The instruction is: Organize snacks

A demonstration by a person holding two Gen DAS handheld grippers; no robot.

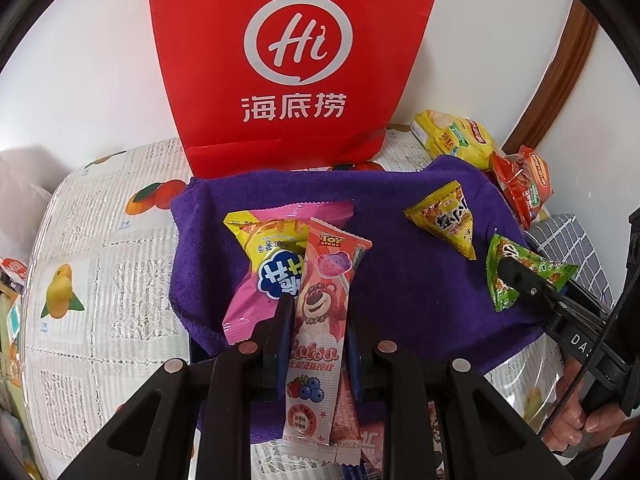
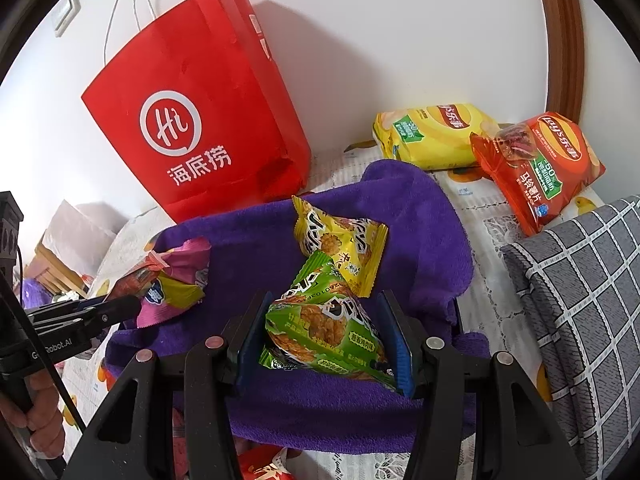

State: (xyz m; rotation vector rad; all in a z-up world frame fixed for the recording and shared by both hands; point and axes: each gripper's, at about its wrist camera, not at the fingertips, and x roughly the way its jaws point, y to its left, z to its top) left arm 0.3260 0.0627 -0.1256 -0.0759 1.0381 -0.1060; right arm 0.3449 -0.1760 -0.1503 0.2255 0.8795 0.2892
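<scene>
A purple towel (image 1: 400, 280) lies on the table. My left gripper (image 1: 318, 312) is shut on a long pink Lotso lollipop packet (image 1: 320, 320), above a pink-and-yellow snack bag (image 1: 264, 264). My right gripper (image 2: 326, 320) is shut on a green triangular snack packet (image 2: 324, 324); it also shows in the left wrist view (image 1: 516, 276). A yellow triangular packet (image 2: 340, 244) lies on the towel just beyond the green one and shows in the left wrist view (image 1: 448, 216). My left gripper shows at the left of the right wrist view (image 2: 132, 308).
A red paper bag (image 2: 200, 120) stands against the wall behind the towel. A yellow chip bag (image 2: 432, 136) and an orange chip bag (image 2: 540, 164) lie at the back right. A grey checked cushion (image 2: 580, 300) is on the right. The tablecloth (image 1: 100, 280) has fruit prints.
</scene>
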